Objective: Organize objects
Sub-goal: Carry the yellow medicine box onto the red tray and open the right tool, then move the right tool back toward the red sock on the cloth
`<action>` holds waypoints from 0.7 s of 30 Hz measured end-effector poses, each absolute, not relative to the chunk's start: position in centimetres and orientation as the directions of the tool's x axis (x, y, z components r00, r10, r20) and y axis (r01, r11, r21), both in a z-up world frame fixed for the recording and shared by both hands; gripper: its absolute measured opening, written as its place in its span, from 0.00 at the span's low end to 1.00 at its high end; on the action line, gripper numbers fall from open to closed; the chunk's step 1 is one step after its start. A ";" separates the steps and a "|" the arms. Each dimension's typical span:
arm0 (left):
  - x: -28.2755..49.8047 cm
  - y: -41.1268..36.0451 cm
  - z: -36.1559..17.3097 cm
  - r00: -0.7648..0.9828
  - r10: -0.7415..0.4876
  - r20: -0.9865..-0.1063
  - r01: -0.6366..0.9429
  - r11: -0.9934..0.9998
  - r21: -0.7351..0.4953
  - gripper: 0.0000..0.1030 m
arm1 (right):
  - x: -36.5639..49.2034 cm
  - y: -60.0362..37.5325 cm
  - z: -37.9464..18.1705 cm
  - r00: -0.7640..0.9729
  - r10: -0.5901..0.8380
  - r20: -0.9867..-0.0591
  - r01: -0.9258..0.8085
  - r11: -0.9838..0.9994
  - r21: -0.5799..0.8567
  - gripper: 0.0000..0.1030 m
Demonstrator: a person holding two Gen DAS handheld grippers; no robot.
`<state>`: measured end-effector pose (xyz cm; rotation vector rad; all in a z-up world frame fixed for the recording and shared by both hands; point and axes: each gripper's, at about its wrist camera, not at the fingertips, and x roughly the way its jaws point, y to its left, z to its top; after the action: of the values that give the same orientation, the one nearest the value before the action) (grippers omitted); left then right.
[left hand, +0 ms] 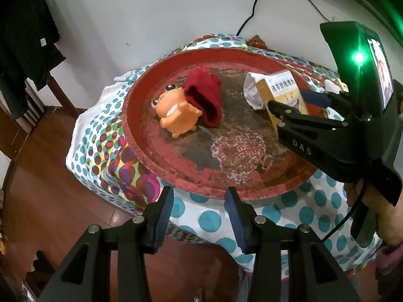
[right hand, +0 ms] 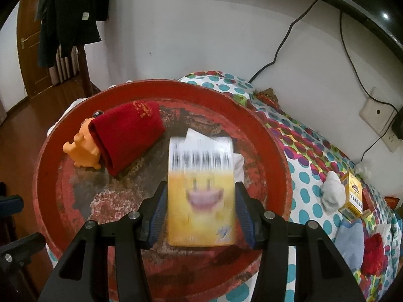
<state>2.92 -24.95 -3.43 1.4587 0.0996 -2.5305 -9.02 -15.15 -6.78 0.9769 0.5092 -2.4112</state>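
Note:
A worn round red tray (left hand: pixel 141 115) (right hand: pixel 40 176) lies on a polka-dot cloth. On it an orange pig toy (left hand: pixel 176 113) (right hand: pixel 83 148) leans against a rolled dark red sock (left hand: pixel 204 95) (right hand: pixel 126 133). A yellow box (left hand: pixel 279 85) (right hand: pixel 201 196) with a smiling face lies over a white cloth (left hand: pixel 250 90) (right hand: pixel 194 134). It is blurred between the fingers of my right gripper (right hand: pixel 200 188) (left hand: pixel 292 100), whose pads stand just off its sides. My left gripper (left hand: pixel 199 196) hangs open over the tray's near rim with nothing in it.
Right of the tray on the polka-dot cloth (right hand: pixel 304 176) lie a second yellow box (right hand: pixel 351 196), a pale sock (right hand: pixel 332 193), a blue cloth (right hand: pixel 352 241) and a red cloth (right hand: pixel 375 251). A white wall with cables and a socket (right hand: pixel 377 115) is close behind. Wooden floor (left hand: pixel 50 201) lies to the left.

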 end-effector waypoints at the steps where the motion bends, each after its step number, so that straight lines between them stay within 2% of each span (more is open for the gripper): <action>1: 2.9 -24.9 -3.4 -0.483 -0.154 -0.862 0.219 -0.974 0.052 0.42 | -8.9 -15.0 -6.7 -0.626 -0.299 -0.720 0.562 -0.814 -0.150 0.51; 6: 3.0 -24.4 -3.4 -0.488 -0.156 -0.859 0.210 -0.976 0.058 0.42 | -8.1 -13.9 -6.2 -0.624 -0.324 -0.711 0.556 -0.823 -0.113 0.56; 16: 3.0 -22.8 -3.2 -0.500 -0.170 -0.849 0.178 -0.980 0.091 0.42 | -5.8 -9.0 -4.7 -0.634 -0.362 -0.683 0.509 -0.860 -0.017 0.61; 21: 3.1 -21.3 -2.9 -0.512 -0.179 -0.840 0.147 -0.982 0.120 0.43 | -5.1 -5.0 -5.0 -0.642 -0.318 -0.698 0.465 -0.885 -0.024 0.63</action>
<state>3.15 -21.28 -2.94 1.4389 -0.0490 -2.5786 -5.10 -4.97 -5.05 1.0057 0.2798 -2.4938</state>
